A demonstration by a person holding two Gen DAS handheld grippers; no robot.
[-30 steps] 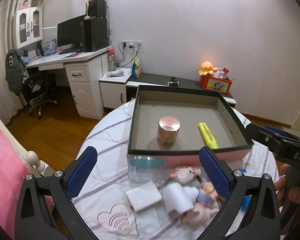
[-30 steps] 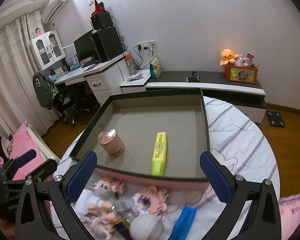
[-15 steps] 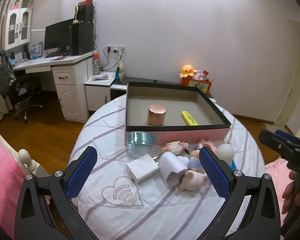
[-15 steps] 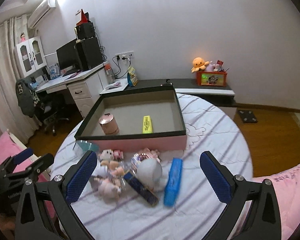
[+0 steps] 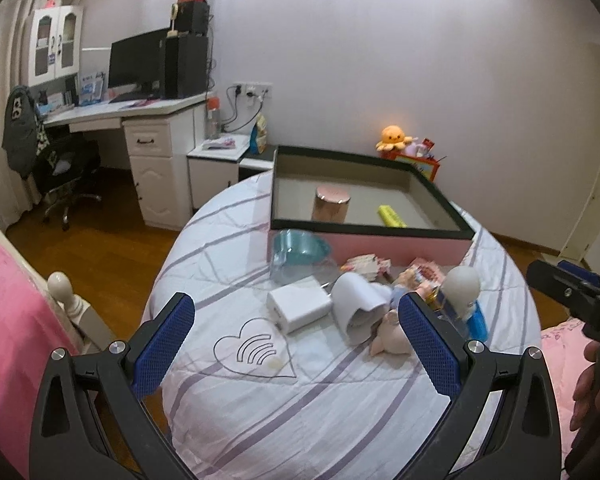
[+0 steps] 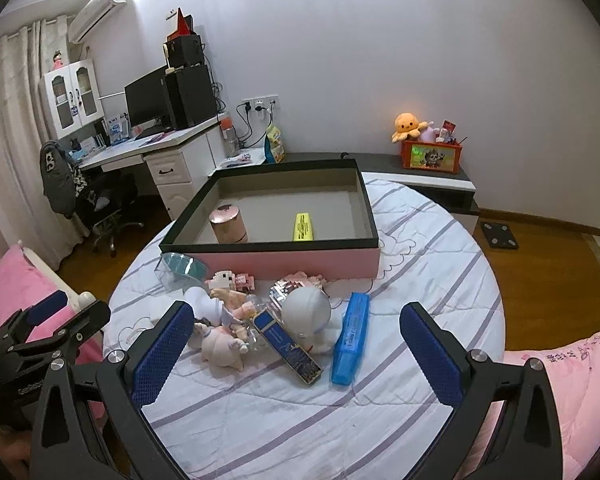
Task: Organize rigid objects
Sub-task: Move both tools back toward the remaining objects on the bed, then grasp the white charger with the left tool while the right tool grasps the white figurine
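A pink box (image 6: 284, 258) with a black rim stands on the round striped table; it also shows in the left wrist view (image 5: 368, 242). Inside are a rose-gold jar (image 6: 228, 225) and a yellow highlighter (image 6: 303, 227). In front lies a heap: a white round figure (image 6: 306, 308), a blue case (image 6: 351, 338), a dark blue flat box (image 6: 288, 346), dolls (image 6: 220, 346), a white block (image 5: 300, 308), a teal-lidded clear container (image 5: 298, 254). My left gripper (image 5: 296, 350) and right gripper (image 6: 296, 354) are both open and empty, held back over the table's near side.
A clear heart-shaped piece (image 5: 256, 350) lies at the table's near left. A pink bed (image 5: 8, 320) is at the left and pink bedding (image 6: 560, 364) at the right. A desk with a monitor (image 6: 148, 100), a chair and a low shelf stand by the far wall.
Both grippers have pulled back and up from the box, so the whole table and the heap of items are now in view. Both stay open and empty.
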